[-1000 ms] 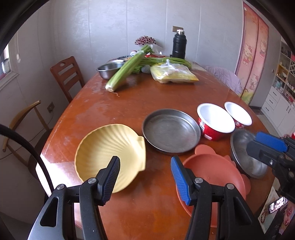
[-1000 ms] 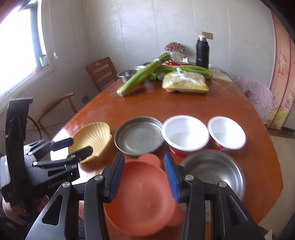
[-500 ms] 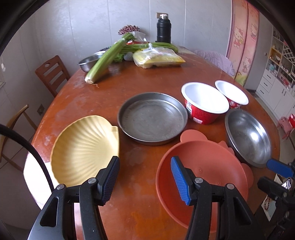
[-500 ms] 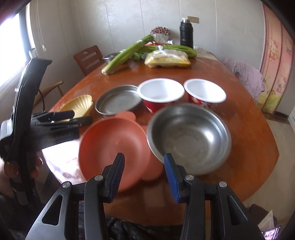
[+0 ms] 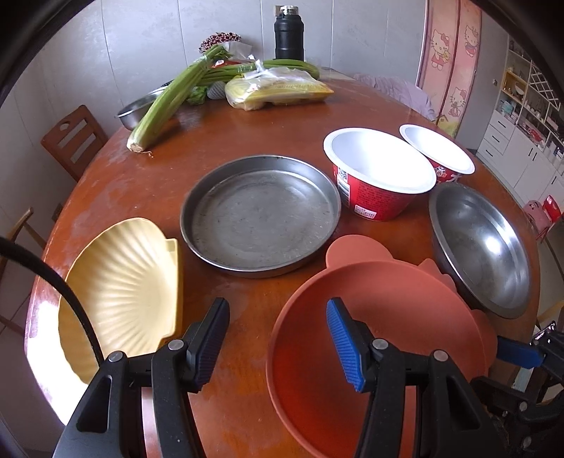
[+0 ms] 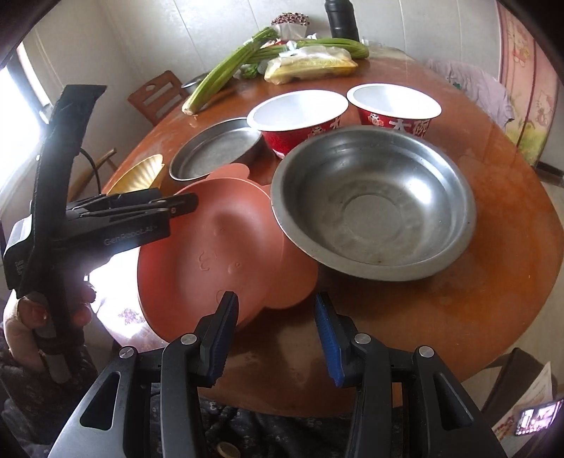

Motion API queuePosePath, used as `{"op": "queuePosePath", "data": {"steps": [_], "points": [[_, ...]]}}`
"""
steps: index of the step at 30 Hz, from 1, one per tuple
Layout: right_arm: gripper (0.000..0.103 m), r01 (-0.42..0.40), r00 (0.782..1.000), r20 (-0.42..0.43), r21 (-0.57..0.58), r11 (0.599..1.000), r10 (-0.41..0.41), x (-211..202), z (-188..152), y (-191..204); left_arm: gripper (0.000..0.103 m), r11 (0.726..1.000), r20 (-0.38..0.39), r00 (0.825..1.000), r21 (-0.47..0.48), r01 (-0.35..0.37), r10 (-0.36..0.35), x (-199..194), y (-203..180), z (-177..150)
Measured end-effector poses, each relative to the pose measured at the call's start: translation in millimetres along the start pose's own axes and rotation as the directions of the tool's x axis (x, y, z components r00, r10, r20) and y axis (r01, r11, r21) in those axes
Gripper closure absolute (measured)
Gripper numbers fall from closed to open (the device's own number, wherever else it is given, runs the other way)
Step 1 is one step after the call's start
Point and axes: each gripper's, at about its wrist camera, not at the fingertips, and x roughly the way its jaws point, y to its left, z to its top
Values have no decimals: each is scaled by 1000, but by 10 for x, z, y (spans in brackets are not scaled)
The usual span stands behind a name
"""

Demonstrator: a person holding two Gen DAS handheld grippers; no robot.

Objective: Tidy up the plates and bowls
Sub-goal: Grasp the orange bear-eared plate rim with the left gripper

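Note:
On the round wooden table [image 5: 282, 130] lie a yellow shell-shaped plate [image 5: 123, 292], a flat steel pan [image 5: 261, 215], two red paper bowls [image 5: 380, 176] [image 5: 437, 153], a steel bowl [image 5: 483, 246] and an orange plastic plate [image 5: 373, 317]. My left gripper [image 5: 278, 338] is open and empty, its right finger over the orange plate's near rim. My right gripper [image 6: 276, 334] is open and empty, low at the table's near edge, in front of the orange plate [image 6: 229, 253] and the steel bowl [image 6: 373, 208], whose rim overlaps the plate.
At the table's far side lie celery stalks [image 5: 169, 98], a bag of yellow food [image 5: 278, 91], a small steel bowl [image 5: 137, 112] and a black flask [image 5: 289, 31]. Wooden chairs [image 5: 74, 137] stand at the left. White cabinets [image 5: 521, 148] stand at the right.
Both grippers have dropped lower and closer to the table's near edge. The right gripper has swung right toward the steel bowl. Both stay open and empty.

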Motion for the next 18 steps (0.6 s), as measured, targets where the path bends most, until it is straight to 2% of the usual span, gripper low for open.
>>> {"op": "queuePosePath", "data": {"steps": [5, 8, 13, 18], "points": [[57, 6, 1000, -11, -25, 1000, -7, 73, 22, 97, 48, 999, -4, 999, -5, 48, -48, 65, -2, 5], [57, 20, 1000, -7, -46, 999, -21, 99, 37, 145, 64, 997, -19, 997, 2, 77, -77, 98, -23, -12], [58, 30, 999, -13, -92, 995, -32, 129, 30, 246, 71, 996, -18, 996, 22, 84, -83, 52, -64, -79], [58, 53, 999, 9, -144, 988, -52, 108, 30, 364, 72, 997, -13, 997, 16, 73, -73, -43, -17, -191]]}}
